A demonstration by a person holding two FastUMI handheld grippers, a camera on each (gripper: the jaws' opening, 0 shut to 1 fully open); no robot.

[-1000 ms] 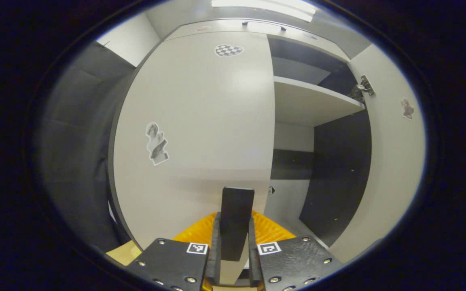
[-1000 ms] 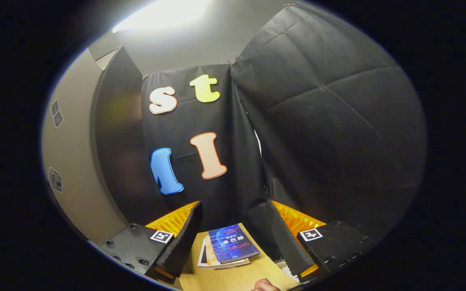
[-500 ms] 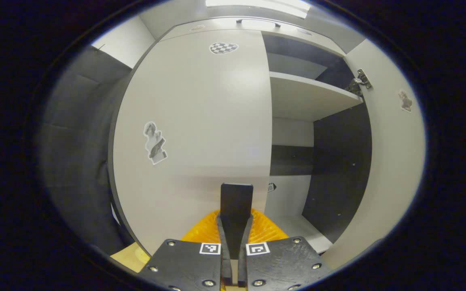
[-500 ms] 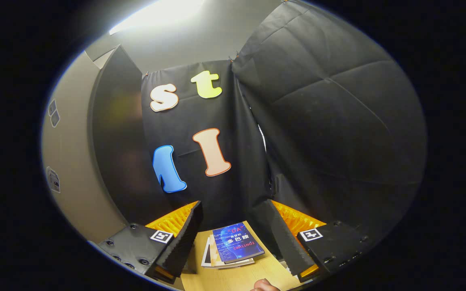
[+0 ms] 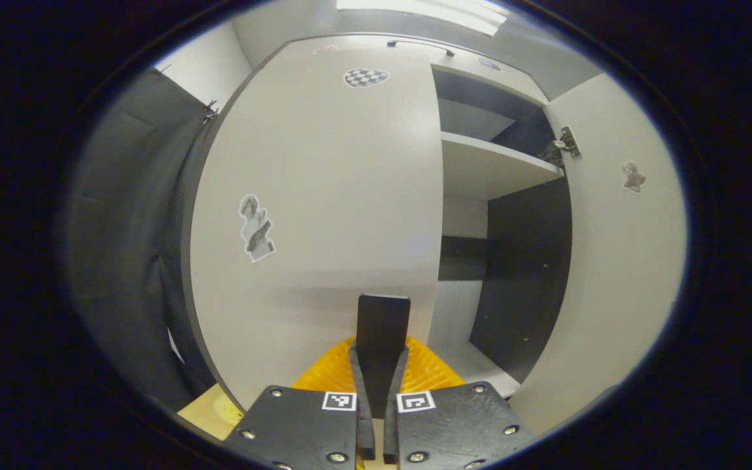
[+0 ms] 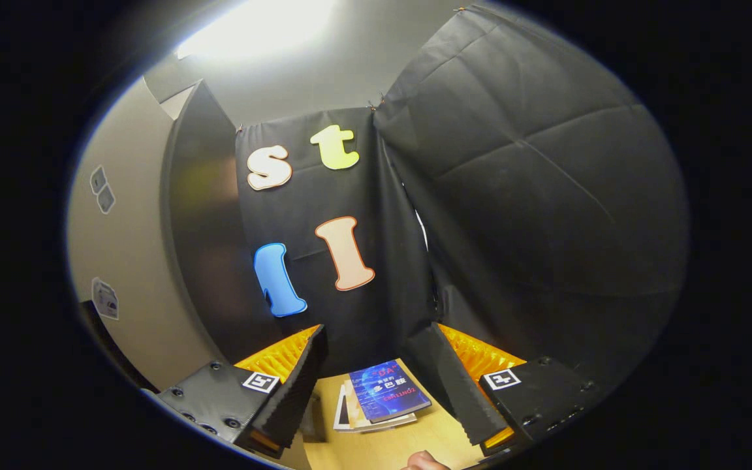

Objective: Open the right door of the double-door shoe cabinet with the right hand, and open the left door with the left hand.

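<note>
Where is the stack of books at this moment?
In the right gripper view, the stack of books lies on the wooden floor at the bottom centre, between the open fingers of the right tongs, before the black cloth wall.

- A black cloth wall [image 6: 532,196] hangs in creased panels ahead of the right gripper, pinned at its top edge.
- A pale ceiling with a bright light [image 6: 258,26] glows above it.
- A light wooden worktop [image 6: 382,444] lies below, with a small stack of books [image 6: 382,401] on it.
- Ahead of the left gripper, a strip light [image 5: 428,10] runs overhead, and dark cloth [image 5: 128,228] hangs to the left.
</note>
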